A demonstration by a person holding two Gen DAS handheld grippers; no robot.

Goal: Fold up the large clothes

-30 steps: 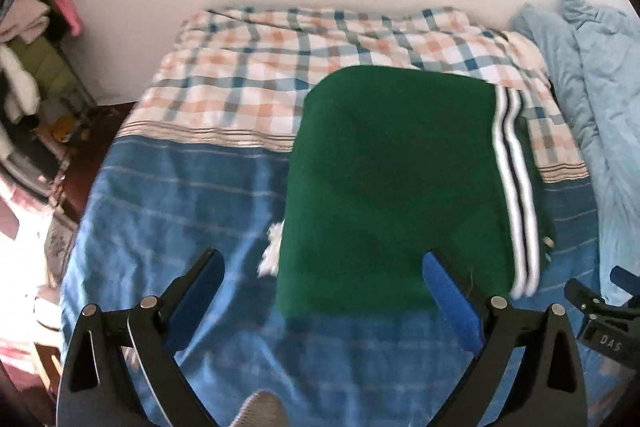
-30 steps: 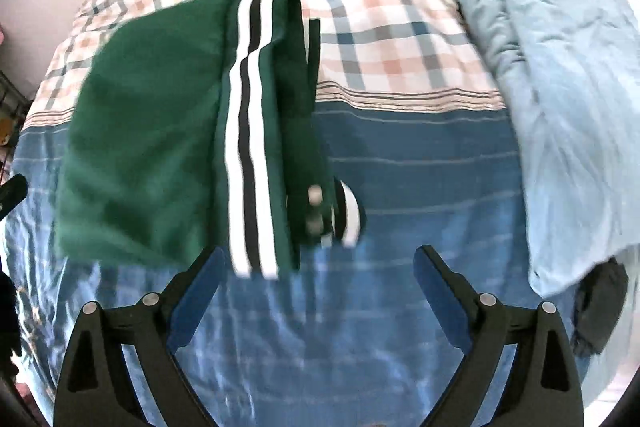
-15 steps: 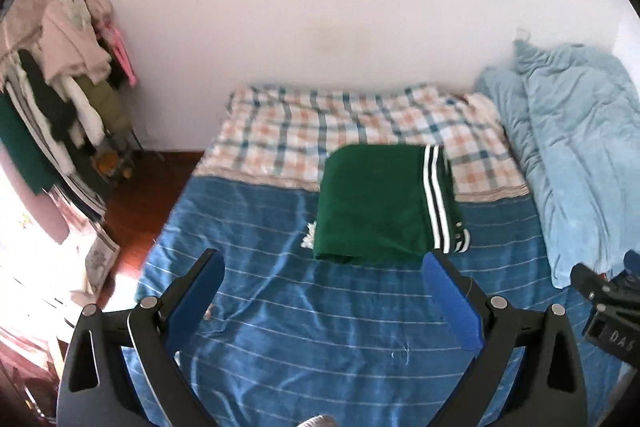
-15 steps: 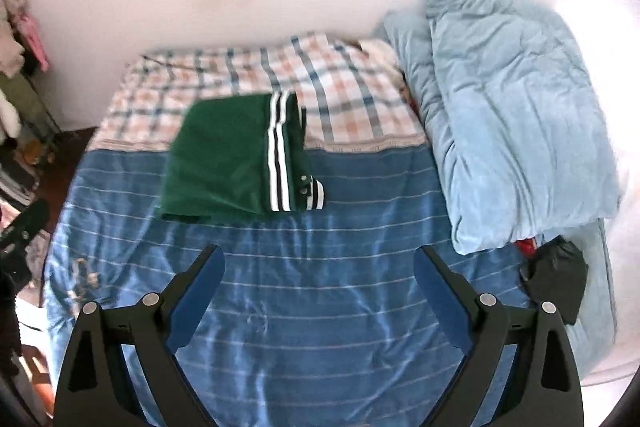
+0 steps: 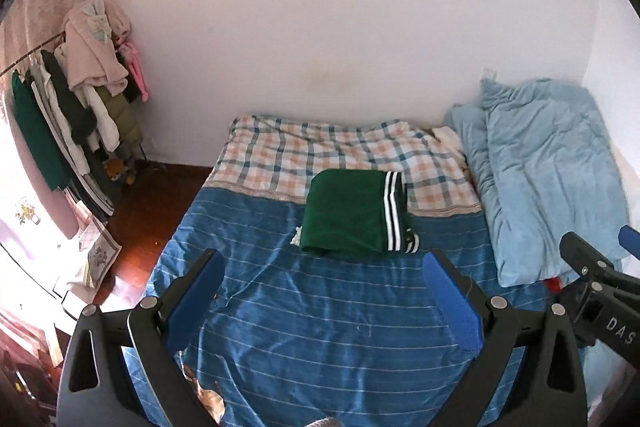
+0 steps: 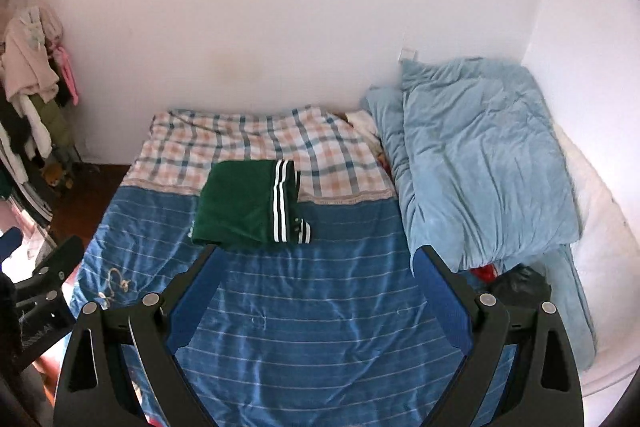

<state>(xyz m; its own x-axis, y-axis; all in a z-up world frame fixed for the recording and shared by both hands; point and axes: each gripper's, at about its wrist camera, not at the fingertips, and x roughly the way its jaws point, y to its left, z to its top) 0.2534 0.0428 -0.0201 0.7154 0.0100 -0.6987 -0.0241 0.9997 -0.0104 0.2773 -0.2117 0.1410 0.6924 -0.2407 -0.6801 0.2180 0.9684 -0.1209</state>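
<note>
A green garment with white and black stripes (image 5: 352, 213) (image 6: 244, 205) lies folded into a flat rectangle on the bed, across the seam between the blue striped cover (image 5: 320, 311) and the checked sheet (image 5: 320, 155). My left gripper (image 5: 324, 269) is open and empty, well back from the garment and above the bed's near half. Open and empty too, my right gripper (image 6: 316, 263) hovers at about the same distance. The right gripper's body (image 5: 600, 291) shows at the right edge of the left wrist view.
A light blue duvet (image 6: 480, 167) is heaped along the bed's right side by the wall, with a dark item (image 6: 520, 283) at its near end. A rack of hanging clothes (image 5: 72, 107) stands left of the bed over a wooden floor (image 5: 152, 203).
Both grippers have pulled far back and up from the folded garment, which stays in place on the bed. The whole bed and room have come into view.
</note>
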